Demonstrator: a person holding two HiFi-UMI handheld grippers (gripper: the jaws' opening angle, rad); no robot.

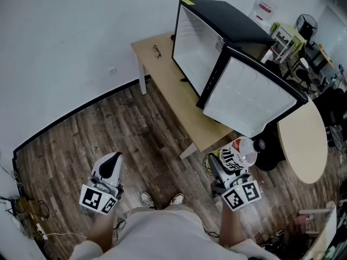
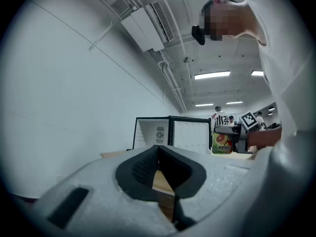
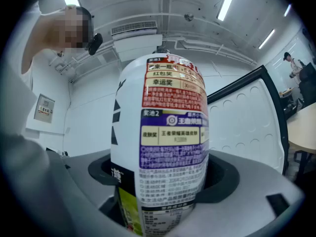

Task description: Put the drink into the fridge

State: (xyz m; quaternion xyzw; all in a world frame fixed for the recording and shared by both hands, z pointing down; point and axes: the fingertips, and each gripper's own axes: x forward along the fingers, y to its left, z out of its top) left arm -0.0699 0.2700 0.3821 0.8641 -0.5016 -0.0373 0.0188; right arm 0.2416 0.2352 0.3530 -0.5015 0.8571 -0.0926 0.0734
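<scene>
The drink bottle carries a white label with large black characters, a red band near its top, a purple band with small print below that, and a green lower part with a fruit picture. Its neck is clear.

The right gripper pinches the bottle. In the right gripper view the two black pads press on its left and right sides at the lower half of the label, with the jaws spread wide around the body. The bottle fills the centre of that view, and most of it rises above the jaws.

In the head view the bottle sits at the lower right of the frame, over the wooden floor. It is just below the lower corner of the open fridge door and beside the end of the long table that bears the fridge.

The bottle stands upright, long axis vertical, neck on top.

The left gripper is at the lower left, its jaws pressed together with nothing between them
</scene>
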